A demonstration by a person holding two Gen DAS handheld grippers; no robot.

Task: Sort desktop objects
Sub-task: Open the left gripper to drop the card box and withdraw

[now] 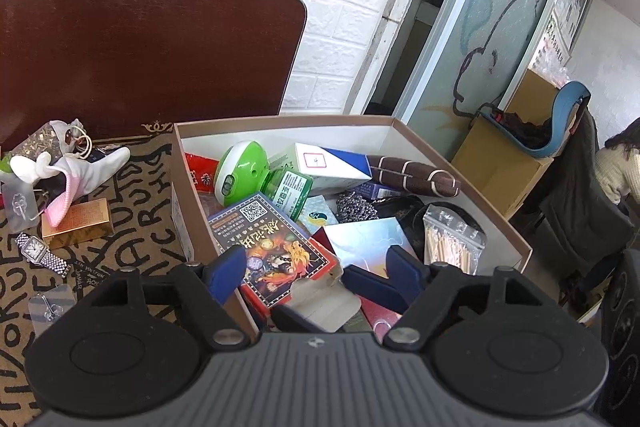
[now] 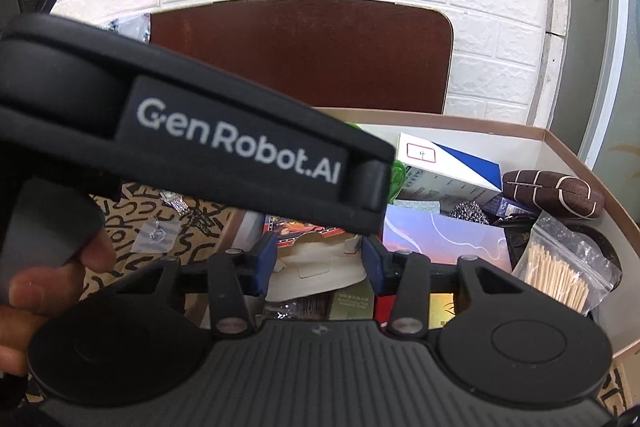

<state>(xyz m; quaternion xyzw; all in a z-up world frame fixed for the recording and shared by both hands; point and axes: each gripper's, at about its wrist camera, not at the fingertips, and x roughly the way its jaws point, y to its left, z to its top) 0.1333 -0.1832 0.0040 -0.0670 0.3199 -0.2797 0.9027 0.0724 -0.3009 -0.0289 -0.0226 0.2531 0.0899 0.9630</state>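
A brown cardboard box point(image 1: 280, 121) holds many objects: a colourful card box point(image 1: 276, 247) with its flap open, a green round device point(image 1: 240, 171), a white and blue carton point(image 1: 332, 167), a brown pouch point(image 1: 412, 175) and a bag of toothpicks point(image 1: 452, 247). My left gripper point(image 1: 316, 271) is open above the card box, its fingers either side of it. My right gripper point(image 2: 320, 259) is open around the card box's open flap point(image 2: 320, 267). The body of the left gripper point(image 2: 200, 131) crosses the right wrist view and hides part of the box.
On the patterned mat point(image 1: 132, 227) left of the box lie a silver watch point(image 1: 40, 253), a small gold box point(image 1: 78, 221), a white and pink cloth toy point(image 1: 76, 167) and clear plastic hooks point(image 1: 50, 303). A dark red chair back point(image 1: 140, 55) stands behind against the white brick wall.
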